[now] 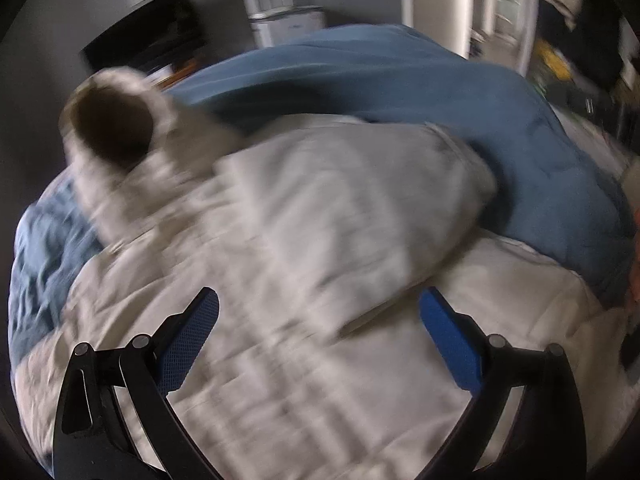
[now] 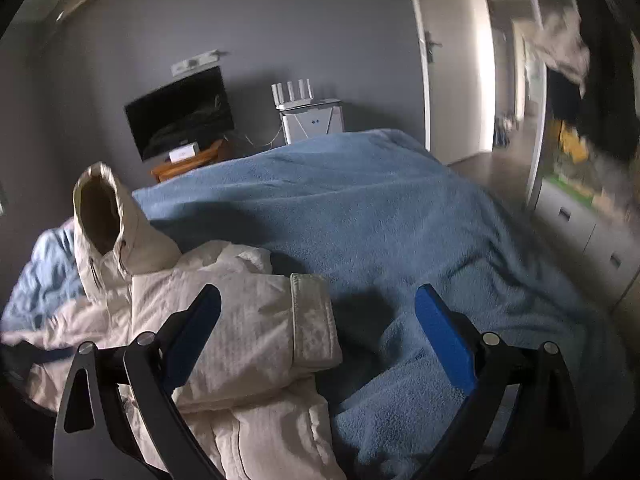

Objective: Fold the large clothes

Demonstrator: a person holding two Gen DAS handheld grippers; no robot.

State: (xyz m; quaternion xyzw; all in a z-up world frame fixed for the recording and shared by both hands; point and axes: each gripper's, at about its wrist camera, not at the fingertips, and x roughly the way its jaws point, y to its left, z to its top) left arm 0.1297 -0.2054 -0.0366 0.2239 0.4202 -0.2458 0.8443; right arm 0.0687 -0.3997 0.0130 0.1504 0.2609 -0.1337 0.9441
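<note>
A cream padded hooded jacket lies on a blue fleece blanket; its hood stands up at the upper left, its sleeve folded across the body. My left gripper is open just above the jacket's body, holding nothing; this view is blurred. In the right wrist view the jacket lies at lower left with the sleeve cuff on top and the hood upright. My right gripper is open and empty, hovering over the cuff edge and the blanket.
Beyond the bed stand a dark TV on a wooden stand, a white router on a box, and a grey wall. An open door and white drawers are to the right.
</note>
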